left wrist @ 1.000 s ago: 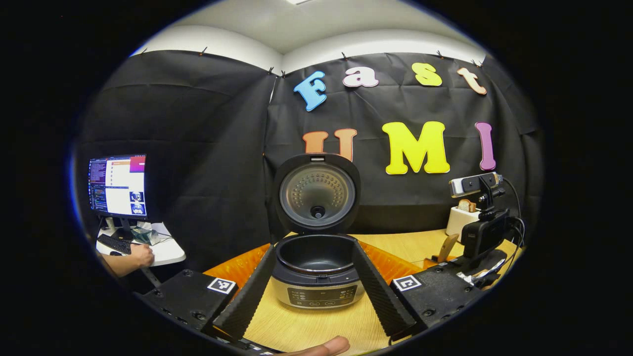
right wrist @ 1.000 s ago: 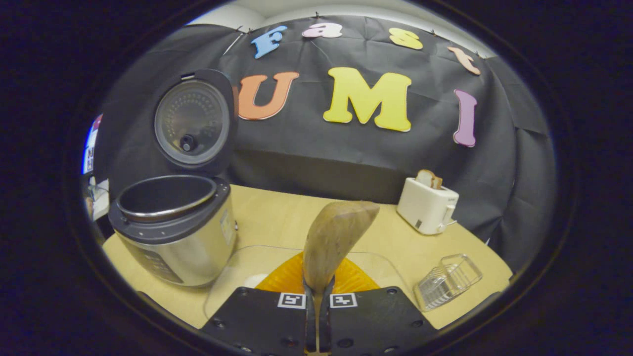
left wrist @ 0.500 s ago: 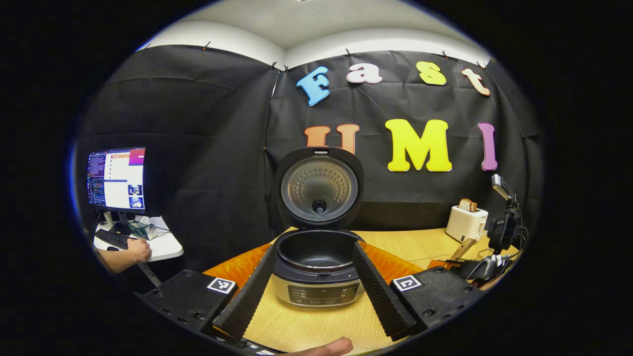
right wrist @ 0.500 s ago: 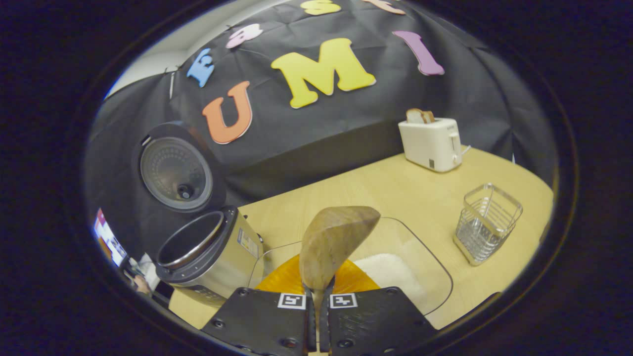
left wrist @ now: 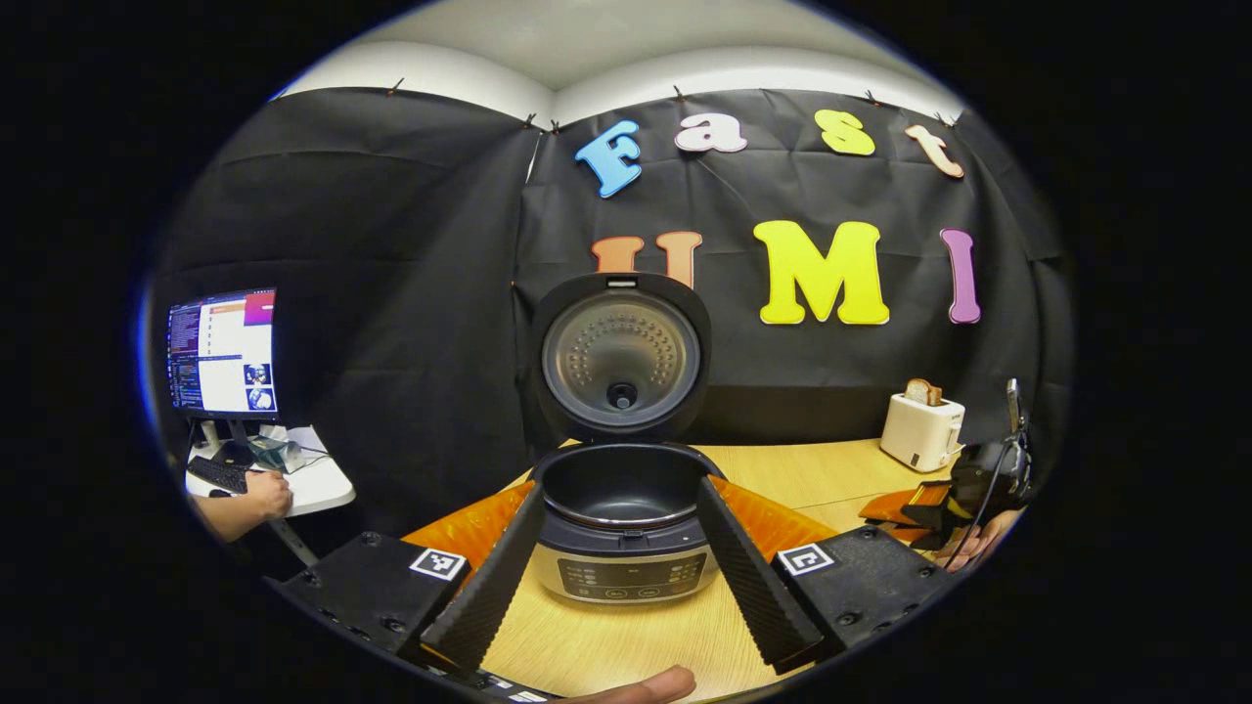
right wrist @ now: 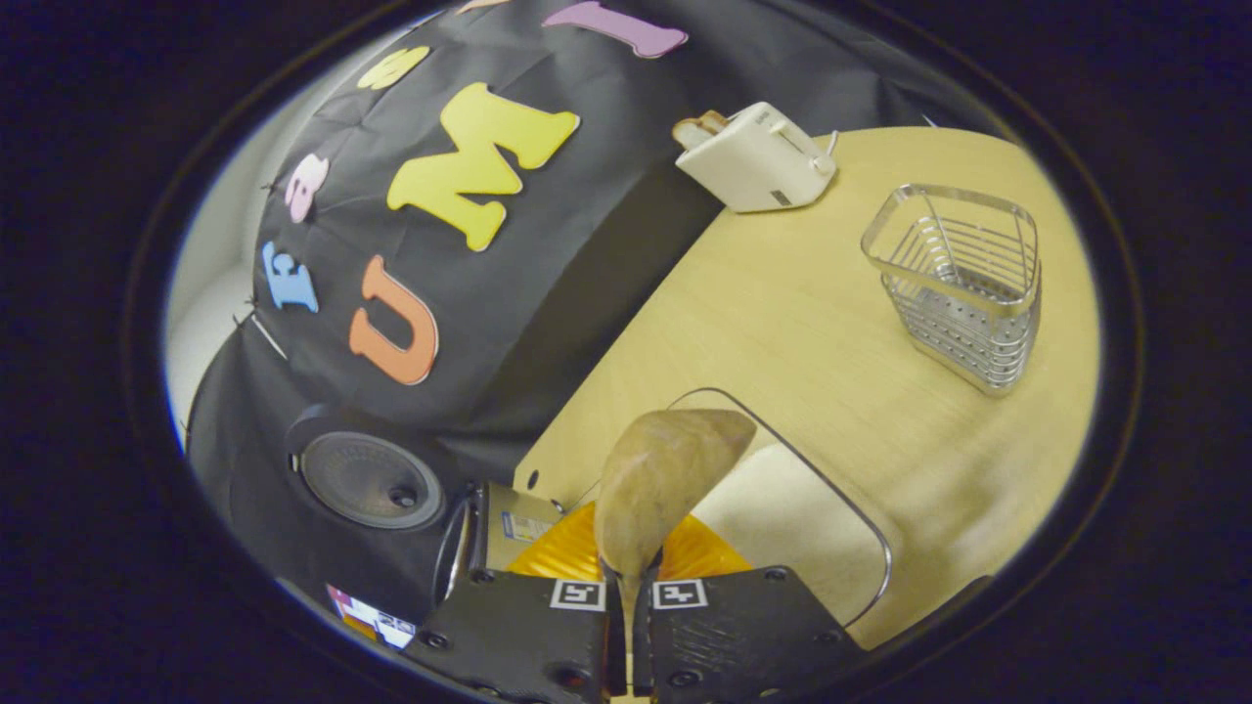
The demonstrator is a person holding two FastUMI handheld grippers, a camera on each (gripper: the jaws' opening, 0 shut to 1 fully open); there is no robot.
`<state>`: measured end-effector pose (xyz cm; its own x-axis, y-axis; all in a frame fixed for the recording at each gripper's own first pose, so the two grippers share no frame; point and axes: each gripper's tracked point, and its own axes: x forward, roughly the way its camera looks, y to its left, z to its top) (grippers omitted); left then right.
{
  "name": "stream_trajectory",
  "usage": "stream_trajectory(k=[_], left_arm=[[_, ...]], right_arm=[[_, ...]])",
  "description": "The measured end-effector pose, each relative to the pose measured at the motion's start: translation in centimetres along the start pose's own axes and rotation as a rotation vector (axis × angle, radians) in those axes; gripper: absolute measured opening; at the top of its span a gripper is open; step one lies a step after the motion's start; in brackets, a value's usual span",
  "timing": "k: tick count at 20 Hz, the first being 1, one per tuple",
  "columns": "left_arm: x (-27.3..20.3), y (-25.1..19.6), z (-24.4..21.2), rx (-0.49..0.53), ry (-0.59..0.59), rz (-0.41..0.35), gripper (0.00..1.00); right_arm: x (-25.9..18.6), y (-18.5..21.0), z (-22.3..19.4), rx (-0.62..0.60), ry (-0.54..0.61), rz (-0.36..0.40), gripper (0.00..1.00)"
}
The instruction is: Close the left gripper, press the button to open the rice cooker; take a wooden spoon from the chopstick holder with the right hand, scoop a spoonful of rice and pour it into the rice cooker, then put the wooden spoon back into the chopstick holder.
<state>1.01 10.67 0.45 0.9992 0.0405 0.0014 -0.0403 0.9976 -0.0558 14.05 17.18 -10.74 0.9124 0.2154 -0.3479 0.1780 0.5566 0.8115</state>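
In the left gripper view, the left gripper (left wrist: 621, 548) is spread wide around the open rice cooker (left wrist: 623, 508) at bottom centre. In the right gripper view, the wooden spoon (right wrist: 657, 479) is pinched by the right gripper (right wrist: 627, 626); it should be dipped slowly into the rice (right wrist: 782, 508) just beside it, lower right.

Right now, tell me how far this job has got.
Done: rice cooker lid is up, and the wooden spoon is out of the chopstick holder. In hand: right gripper holds the spoon over the rice. Left: scooping, pouring, returning the spoon.
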Motion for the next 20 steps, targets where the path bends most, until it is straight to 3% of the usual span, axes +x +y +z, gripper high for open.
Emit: stream_trajectory(k=[4,10,12,15,16,17,19,20], left_arm=[[0.0,0.6,-0.1,0.013,-0.001,0.018,1.0],[0.1,2.0,-0.4,-0.008,0.01,0.04,0.99],[0.2,2.3,-0.5,-0.009,0.014,0.045,0.96],[0.2,2.6,-0.5,-0.012,0.016,0.043,0.99],[0.1,2.8,-0.5,-0.011,0.015,0.041,0.96],[0.1,3.0,-0.5,-0.008,0.014,0.041,0.99],[0.1,3.6,-0.6,-0.007,0.012,0.039,0.95],[0.1,3.8,-0.8,-0.01,0.016,0.038,0.99]], right_arm=[[-2.9,0.4,4.7,0.14,-0.149,0.057,0.02],[-6.3,2.6,7.7,0.363,-0.117,0.186,0.03],[-7.0,4.2,8.0,0.38,-0.106,0.219,0.03],[-7.1,7.4,7.3,0.363,-0.085,0.261,0.02],[-7.1,8.5,6.9,0.354,-0.082,0.269,0.02],[-6.9,9.5,6.6,0.345,-0.079,0.276,0.02],[-6.4,11.7,5.7,0.321,-0.072,0.29,0.02],[-5.9,12.6,5.2,0.308,-0.066,0.292,0.02]])
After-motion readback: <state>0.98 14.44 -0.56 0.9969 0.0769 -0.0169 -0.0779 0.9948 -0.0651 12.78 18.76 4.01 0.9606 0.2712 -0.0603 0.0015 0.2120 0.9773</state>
